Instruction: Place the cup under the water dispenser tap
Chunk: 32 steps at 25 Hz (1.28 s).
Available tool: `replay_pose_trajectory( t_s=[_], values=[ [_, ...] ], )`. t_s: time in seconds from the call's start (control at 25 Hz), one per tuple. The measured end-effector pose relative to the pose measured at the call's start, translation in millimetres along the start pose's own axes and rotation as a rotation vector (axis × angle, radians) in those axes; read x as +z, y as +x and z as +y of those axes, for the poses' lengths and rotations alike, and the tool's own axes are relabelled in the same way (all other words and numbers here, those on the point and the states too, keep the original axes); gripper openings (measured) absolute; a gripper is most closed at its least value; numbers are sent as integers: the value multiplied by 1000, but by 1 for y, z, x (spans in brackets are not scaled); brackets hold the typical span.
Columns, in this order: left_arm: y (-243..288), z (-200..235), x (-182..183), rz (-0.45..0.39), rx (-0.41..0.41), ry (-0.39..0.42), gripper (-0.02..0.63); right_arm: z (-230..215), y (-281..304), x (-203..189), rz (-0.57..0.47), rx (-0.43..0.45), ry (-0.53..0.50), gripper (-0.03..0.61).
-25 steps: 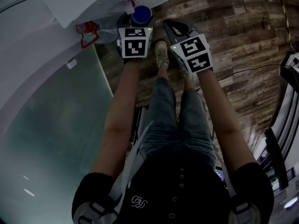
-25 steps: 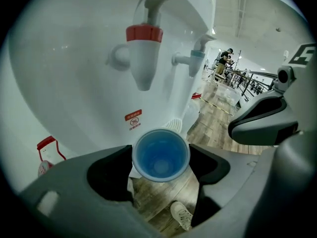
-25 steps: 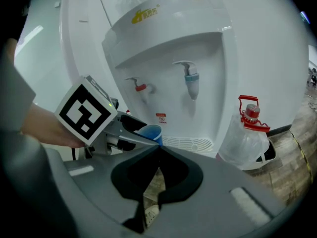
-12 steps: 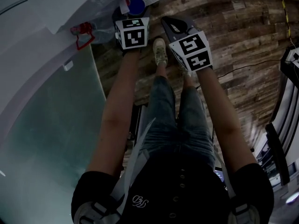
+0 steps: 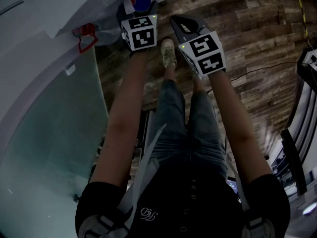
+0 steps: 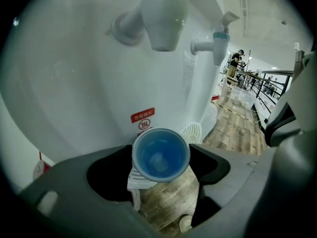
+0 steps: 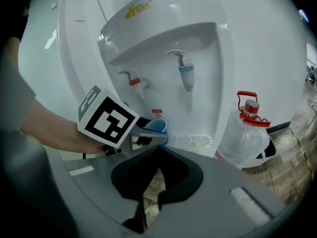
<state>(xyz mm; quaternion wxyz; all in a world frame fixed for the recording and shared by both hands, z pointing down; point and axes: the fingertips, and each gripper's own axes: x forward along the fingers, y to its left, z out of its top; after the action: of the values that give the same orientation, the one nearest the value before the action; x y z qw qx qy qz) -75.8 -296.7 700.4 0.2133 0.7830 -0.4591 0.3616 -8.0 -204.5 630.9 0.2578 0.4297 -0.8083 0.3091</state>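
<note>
- clamped on the blue cup [image 6: 161, 155] with the left gripper [image 6: 161, 158], black pads pressed to either side of the rim.
- cup upright, mouth open toward the camera, blue inside, no liquid to be made out.
- held in the air right in front of the white water dispenser [image 6: 74, 83], with wood floor [image 5: 257, 33] showing beneath it.
- along the left gripper's jaws: a pale spout [image 6: 161, 24] high above the cup, almost straight over it.
- from the right gripper view: cup low in the dispenser's recess, below the red tap [image 7: 132, 81] and a little to its right, left of the blue tap [image 7: 185, 76].
- at the left end of the drip grille [image 7: 192, 142]; resting on it or just above it, impossible to tell.
- red warning label [image 6: 142, 115] on the dispenser wall just behind the cup.
- right gripper [image 7: 160, 148] closed, jaw tips together, nothing between them; aimed at the dispenser, just beside the left gripper and apart from it.
- large clear water bottle [image 7: 242, 138] with red cap and red handle, just right of the dispenser.
- in the head view: both grippers side by side at the top, bare arms stretched forward, a shoe [image 5: 169, 53] on the floor between them.
</note>
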Motion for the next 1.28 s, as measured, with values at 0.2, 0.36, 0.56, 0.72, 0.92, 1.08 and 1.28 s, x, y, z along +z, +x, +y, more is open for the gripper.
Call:
replay_pose_trajectory(
  t_s=[0.2,0.36,0.56,0.72,0.92,1.08,1.28],
  values=[
    [3,1,-4,10,11,20,368,-1,0,-2,2,-3,-6,0],
    [3,1,-4,17,14,20,370,1,0,-2,5,1,-9,0],
    [-1,-2,-3,22,10,6,371,2,-8,0,6,9,-6,0],
    [-5,-1,-9,30,-1,-7,373,2,-12,-1,2,0,-2,0],
    [-15,-1,-1,8,-11,6,411,2,-16,-2,3,-11,-2,0],
    [-26,-1,2,-6,-7,-3,413,8,-21,2,-2,-6,-16,0],
    [-42,-1,1,-16,-2,-23,411,18,-30,9,-10,3,-41,0]
  ],
)
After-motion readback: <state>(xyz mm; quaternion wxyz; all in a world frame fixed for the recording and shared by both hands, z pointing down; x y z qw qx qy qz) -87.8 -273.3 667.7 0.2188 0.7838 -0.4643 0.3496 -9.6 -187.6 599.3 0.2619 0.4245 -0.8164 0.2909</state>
